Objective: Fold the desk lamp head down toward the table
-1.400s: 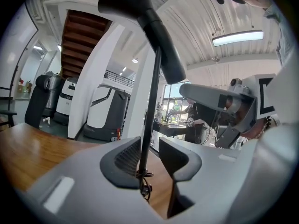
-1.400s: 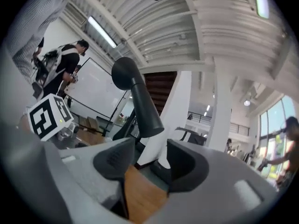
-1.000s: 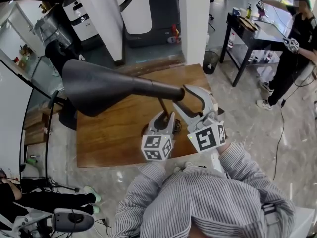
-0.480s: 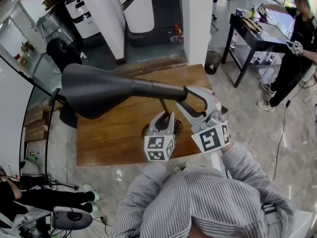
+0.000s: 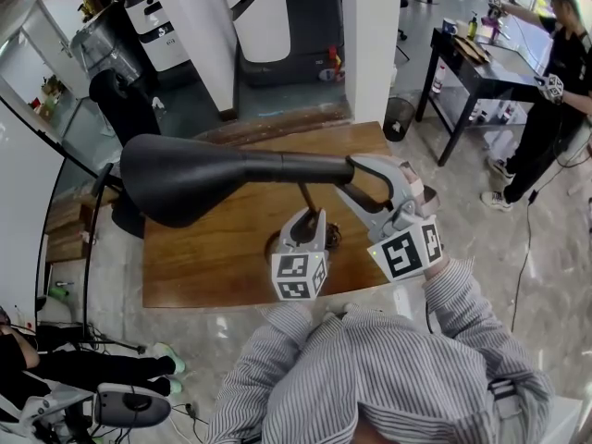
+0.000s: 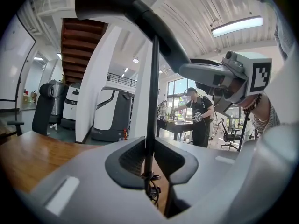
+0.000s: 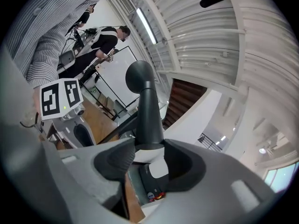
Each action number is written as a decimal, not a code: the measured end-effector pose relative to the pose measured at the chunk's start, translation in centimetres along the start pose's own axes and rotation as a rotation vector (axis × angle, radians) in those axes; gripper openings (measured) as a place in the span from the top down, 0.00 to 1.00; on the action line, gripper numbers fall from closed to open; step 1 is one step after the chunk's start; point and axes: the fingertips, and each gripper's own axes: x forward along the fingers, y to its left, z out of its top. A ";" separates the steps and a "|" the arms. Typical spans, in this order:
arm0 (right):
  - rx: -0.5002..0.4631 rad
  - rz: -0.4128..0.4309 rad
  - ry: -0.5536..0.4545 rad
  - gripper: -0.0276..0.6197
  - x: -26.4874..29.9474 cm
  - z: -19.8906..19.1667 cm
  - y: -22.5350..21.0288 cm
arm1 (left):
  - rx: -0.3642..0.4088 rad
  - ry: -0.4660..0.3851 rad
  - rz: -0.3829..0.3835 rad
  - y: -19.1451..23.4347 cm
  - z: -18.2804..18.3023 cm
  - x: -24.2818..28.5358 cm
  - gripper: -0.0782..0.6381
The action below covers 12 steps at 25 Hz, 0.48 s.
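A black desk lamp stands on the wooden table (image 5: 203, 257). Its cone-shaped head (image 5: 176, 178) lies roughly level and points left, seen from behind in the right gripper view as lamp head (image 7: 140, 76). My right gripper (image 5: 347, 176) is shut on the head's narrow neck (image 7: 150, 120), a pad on each side. The left gripper (image 5: 313, 218) sits lower, shut on the thin upright stem (image 6: 150, 101), which runs between its pads. The lamp's base is mostly hidden behind the left gripper.
A white pillar (image 5: 365, 35) and a white machine (image 5: 277, 17) stand beyond the table's far edge, with a bin (image 5: 396, 114) beside them. A person in black (image 5: 555, 72) works at a black table (image 5: 476, 63) at the back right.
The left jaws have closed onto the stem. My right gripper has rolled and shifted a little right, and the lamp's neck now lies more level.
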 end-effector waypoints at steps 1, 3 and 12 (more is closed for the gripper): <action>-0.018 0.007 0.002 0.66 -0.1 0.1 -0.1 | 0.002 0.000 0.001 0.0 -0.1 -0.1 0.81; -0.052 0.022 0.009 0.66 -0.2 0.3 -0.2 | 0.006 0.000 0.004 0.1 -0.2 -0.2 0.81; -0.202 0.087 0.018 0.66 -0.7 1.0 -1.9 | 0.009 0.001 0.003 -0.1 0.1 -0.2 0.81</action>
